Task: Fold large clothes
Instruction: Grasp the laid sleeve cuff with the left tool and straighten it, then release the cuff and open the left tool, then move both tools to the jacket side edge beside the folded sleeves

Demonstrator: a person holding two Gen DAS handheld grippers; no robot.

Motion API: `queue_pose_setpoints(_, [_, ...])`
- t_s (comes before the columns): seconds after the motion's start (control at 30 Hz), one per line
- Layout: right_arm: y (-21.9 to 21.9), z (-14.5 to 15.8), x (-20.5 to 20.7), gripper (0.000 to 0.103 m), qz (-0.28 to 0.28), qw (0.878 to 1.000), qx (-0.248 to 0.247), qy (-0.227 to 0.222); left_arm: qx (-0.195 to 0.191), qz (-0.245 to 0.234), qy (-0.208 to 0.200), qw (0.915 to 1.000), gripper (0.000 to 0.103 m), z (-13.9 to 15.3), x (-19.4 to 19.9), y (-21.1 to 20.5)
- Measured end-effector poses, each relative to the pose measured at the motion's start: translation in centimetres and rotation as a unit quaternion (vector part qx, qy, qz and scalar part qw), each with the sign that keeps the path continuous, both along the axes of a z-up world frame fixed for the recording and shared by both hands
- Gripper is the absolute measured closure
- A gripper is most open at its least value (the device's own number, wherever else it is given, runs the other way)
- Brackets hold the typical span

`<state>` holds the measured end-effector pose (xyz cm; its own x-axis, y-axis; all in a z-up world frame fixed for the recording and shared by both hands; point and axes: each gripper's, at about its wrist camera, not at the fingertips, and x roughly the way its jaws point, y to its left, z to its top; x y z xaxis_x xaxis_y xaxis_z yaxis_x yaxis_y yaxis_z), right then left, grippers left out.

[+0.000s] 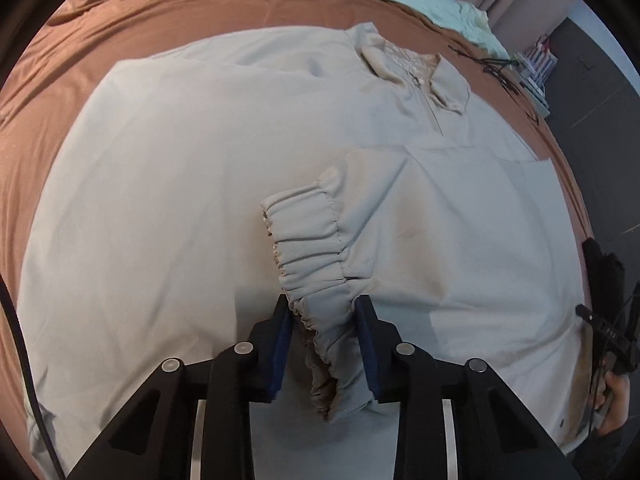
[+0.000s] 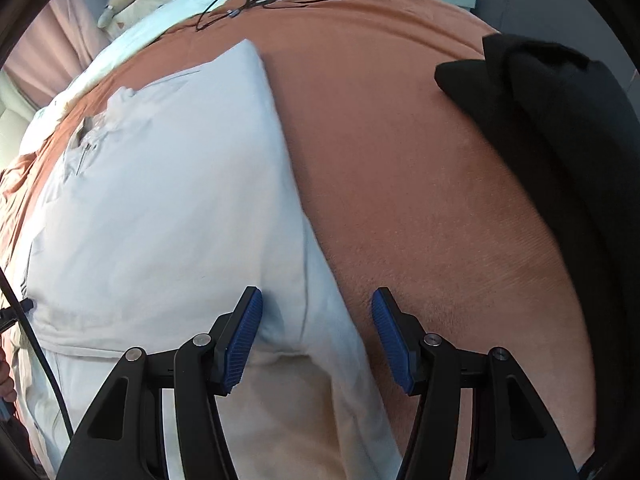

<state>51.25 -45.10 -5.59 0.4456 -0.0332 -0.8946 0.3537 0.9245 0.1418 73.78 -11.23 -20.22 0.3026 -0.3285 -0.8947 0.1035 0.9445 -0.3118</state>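
Your jacket (image 1: 224, 168) lies spread front-up on the brown sheet (image 1: 168, 12), filling the middle of the left view, collar (image 1: 404, 68) at upper right. One sleeve is already laid across the body, so you look to be in the sleeve-folding step. Your left gripper (image 1: 324, 344), at the bottom centre, has the elastic cuff (image 1: 308, 240) bunched between its pads; the jaws are partly apart, and whether they pinch or merely flank it is hard to tell. Your right gripper (image 2: 316, 340) is half open and holds nothing; it straddles the jacket's side edge at the bottom of the right view. Next, probably settle the cuff flat, then catch that edge. The hem is cut off below, the right view is blurred, and the dark cloth (image 2: 560, 128) at right stays unidentifiable.
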Motion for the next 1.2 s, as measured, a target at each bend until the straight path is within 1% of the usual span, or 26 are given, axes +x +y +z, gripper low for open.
queue_pose_setpoints(0.13, [0.4,-0.2,0.3,0.048,0.001,1.000,-0.023,0.005,0.017,-0.001,-0.005,0.9998,0.071,-0.1,0.8,-0.5])
queue_pose_setpoints(0.23, [0.5,-0.3,0.6,0.048,-0.002,1.000,-0.022,0.008,0.016,-0.005,0.004,0.9998,0.068,0.5,0.8,-0.3])
queue_pose_setpoints(0.33, [0.9,0.8,-0.7,0.048,-0.006,1.000,-0.004,-0.004,0.006,-0.002,0.005,1.0000,0.055,1.4,-0.1,0.7])
queue_pose_setpoints(0.37, [0.7,1.2,-1.3,0.048,-0.004,1.000,0.004,-0.012,0.003,0.003,0.001,1.0000,0.047,1.9,-0.6,1.1])
queue_pose_setpoints(0.4, [0.7,1.5,-1.7,0.048,-0.001,1.000,0.013,-0.019,0.002,0.007,-0.003,1.0000,0.042,2.3,-1.2,1.5])
queue_pose_setpoints(0.47, [0.5,1.8,-2.5,0.047,0.005,0.999,0.023,-0.026,0.001,0.012,-0.011,0.9999,0.041,3.3,-2.4,2.4])
queue_pose_setpoints(0.73, [0.6,3.5,-6.8,0.046,0.033,0.997,0.048,-0.047,0.002,0.027,-0.033,0.9991,0.040,7.3,-8.5,6.2])
queue_pose_setpoints(0.8, [0.5,3.9,-7.8,0.042,0.041,0.996,0.056,-0.053,0.000,0.034,-0.040,0.9986,0.040,8.0,-10.3,7.2])
queue_pose_setpoints(0.87, [0.4,4.5,-8.7,0.030,0.049,0.995,0.057,-0.060,-0.001,0.042,-0.046,0.9981,0.038,8.6,-12.3,8.1])
queue_pose_setpoints(0.93, [0.8,4.9,-10.1,0.023,0.053,0.995,0.052,-0.067,-0.001,0.046,-0.051,0.9976,0.034,9.0,-14.3,8.9])
queue_pose_setpoints(1.0, [0.7,5.2,-11.4,0.022,0.048,0.995,0.053,-0.073,0.000,0.050,-0.057,0.9971,0.026,9.3,-16.2,9.7])
queue_pose_setpoints(1.1, [0.5,5.6,-13.5,0.022,0.031,0.995,0.053,-0.081,-0.005,0.061,-0.066,0.9960,0.019,9.4,-19.3,11.1])
queue_pose_setpoints(1.2, [0.7,5.4,-15.2,0.022,0.028,0.994,0.059,-0.086,-0.010,0.078,-0.066,0.9947,0.016,9.1,-22.4,12.6])
